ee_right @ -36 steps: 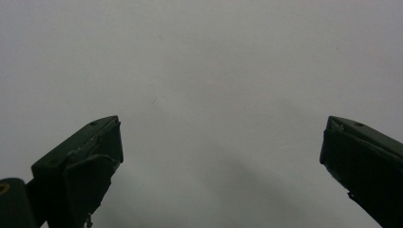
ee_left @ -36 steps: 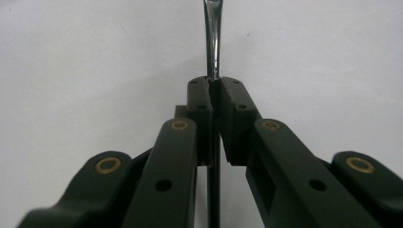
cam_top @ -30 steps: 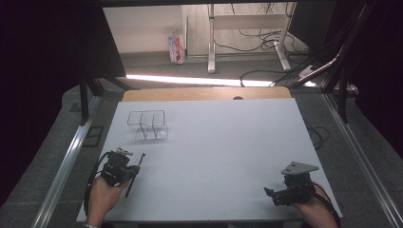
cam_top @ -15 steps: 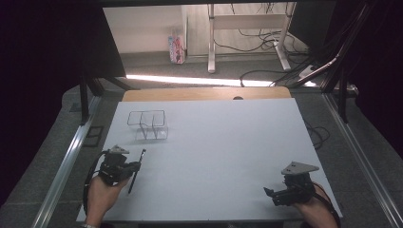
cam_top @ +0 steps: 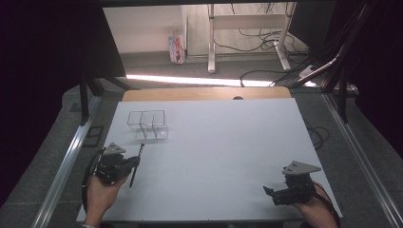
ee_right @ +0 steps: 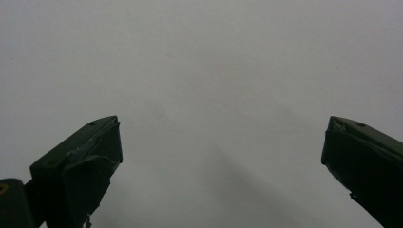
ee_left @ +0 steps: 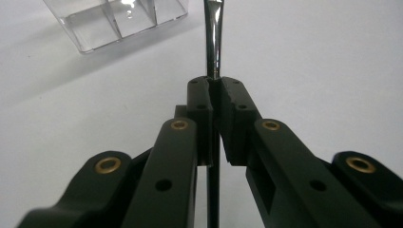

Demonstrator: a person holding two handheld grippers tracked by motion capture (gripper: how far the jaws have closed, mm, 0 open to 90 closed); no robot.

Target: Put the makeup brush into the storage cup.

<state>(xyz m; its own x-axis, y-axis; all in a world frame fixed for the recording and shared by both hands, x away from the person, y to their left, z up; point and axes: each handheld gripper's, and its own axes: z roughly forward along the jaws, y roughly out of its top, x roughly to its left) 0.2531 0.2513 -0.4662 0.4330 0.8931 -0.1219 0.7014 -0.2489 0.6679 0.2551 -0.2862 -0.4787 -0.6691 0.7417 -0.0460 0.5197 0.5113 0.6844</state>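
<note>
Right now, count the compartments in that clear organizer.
2 visible: the clear organizer stands beyond the left gripper, which holds a thin dark tool; one compartment left, one right. More dividers may be hidden.

No legible text, label, brand, number or sign in any view. The carton [cam_top: 176, 47] on the floor beyond the counter [cam_top: 228, 142] carries coloured print, too small and blurred to read. No markings can be made out on the counter surface, the clear compartment box [cam_top: 147, 125] or the dark slim tool [ee_left: 214, 33].
</note>
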